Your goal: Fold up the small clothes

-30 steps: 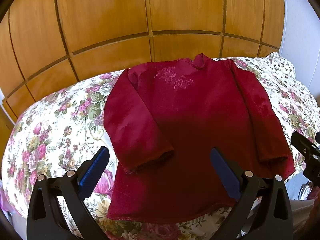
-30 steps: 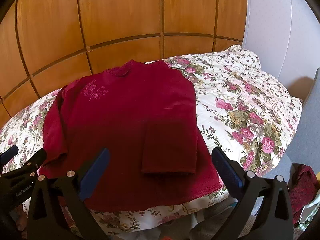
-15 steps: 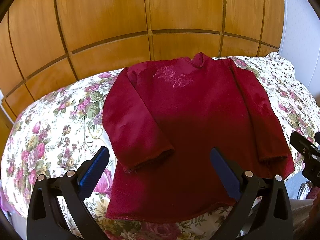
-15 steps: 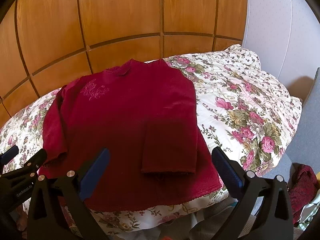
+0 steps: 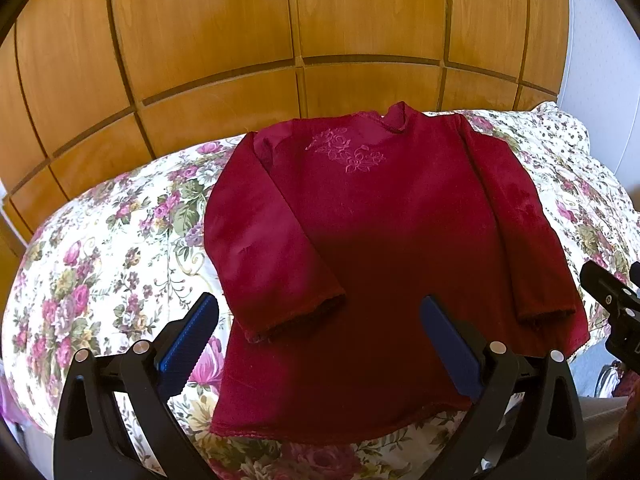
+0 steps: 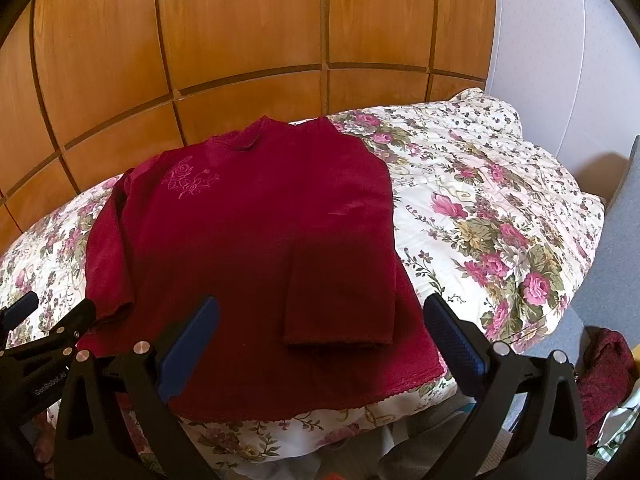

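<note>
A small dark red long-sleeved top [image 5: 384, 248] [image 6: 248, 248] lies flat, front up, on a floral quilt, with a pink rose embroidery [image 5: 348, 154] near the collar. Both sleeves lie down along the body, cuffs toward me. My left gripper [image 5: 318, 320] hovers open over the lower left part of the top, near the left cuff [image 5: 296, 316]. My right gripper [image 6: 320, 320] hovers open over the lower right part, near the right cuff [image 6: 336, 338]. Neither holds anything. Each gripper shows at the edge of the other's view.
The floral quilt [image 5: 100, 260] [image 6: 500, 220] covers a bed, ending close in front of me. A wooden panelled wall [image 5: 320, 40] stands right behind the top. A white wall and a grey upholstered edge [image 6: 624, 240] are at the right, with dark red cloth [image 6: 604, 376] low at the right.
The left wrist view has shifted very slightly, so the top sits a little lower left in it. The right gripper and the garment have not visibly moved.
</note>
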The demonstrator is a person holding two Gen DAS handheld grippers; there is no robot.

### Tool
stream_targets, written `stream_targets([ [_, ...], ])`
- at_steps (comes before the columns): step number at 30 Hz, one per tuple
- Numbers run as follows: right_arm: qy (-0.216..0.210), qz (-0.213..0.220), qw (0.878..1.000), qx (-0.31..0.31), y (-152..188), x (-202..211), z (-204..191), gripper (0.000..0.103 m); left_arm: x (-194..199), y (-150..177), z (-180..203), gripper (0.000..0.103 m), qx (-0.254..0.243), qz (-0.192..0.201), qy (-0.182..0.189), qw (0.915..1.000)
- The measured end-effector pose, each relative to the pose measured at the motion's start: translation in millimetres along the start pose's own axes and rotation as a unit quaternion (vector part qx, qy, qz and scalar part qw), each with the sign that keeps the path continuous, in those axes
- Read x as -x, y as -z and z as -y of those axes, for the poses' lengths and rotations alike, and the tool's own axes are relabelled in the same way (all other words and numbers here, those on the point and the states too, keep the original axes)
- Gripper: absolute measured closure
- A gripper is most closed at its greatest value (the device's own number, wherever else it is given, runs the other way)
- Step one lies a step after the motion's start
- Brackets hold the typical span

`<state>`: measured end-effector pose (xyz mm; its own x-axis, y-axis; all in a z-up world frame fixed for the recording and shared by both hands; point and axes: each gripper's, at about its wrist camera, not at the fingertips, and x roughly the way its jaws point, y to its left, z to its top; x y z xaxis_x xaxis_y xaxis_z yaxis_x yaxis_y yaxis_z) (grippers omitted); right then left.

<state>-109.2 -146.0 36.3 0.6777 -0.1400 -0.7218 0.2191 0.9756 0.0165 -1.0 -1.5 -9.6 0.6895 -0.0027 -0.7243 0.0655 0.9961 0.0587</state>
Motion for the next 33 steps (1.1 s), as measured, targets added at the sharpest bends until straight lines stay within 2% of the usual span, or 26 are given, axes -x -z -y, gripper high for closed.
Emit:
stream_targets([
  [24,0.004,-0.011,1.000,0.004,3,-5,-2,0.002,-9,1,0,0.003,-0.005,-0.012,0.006,0.9999],
  [26,0.002,-0.023,1.000,-0.006,5,-10,3,0.002,-12,2,0,0.003,-0.011,-0.014,0.017,0.9997],
  [28,0.002,-0.034,0.999,-0.011,7,-17,5,0.002,-20,4,-6,0.003,-0.008,-0.026,0.049,0.9984],
  [31,0.018,-0.035,0.999,0.001,11,-24,3,0.002,-31,8,-25,0.003,0.029,-0.035,0.105,0.9935],
  [33,0.024,-0.048,0.998,0.017,13,-29,-1,0.002,-38,12,-41,0.003,0.059,-0.028,0.118,0.9908],
])
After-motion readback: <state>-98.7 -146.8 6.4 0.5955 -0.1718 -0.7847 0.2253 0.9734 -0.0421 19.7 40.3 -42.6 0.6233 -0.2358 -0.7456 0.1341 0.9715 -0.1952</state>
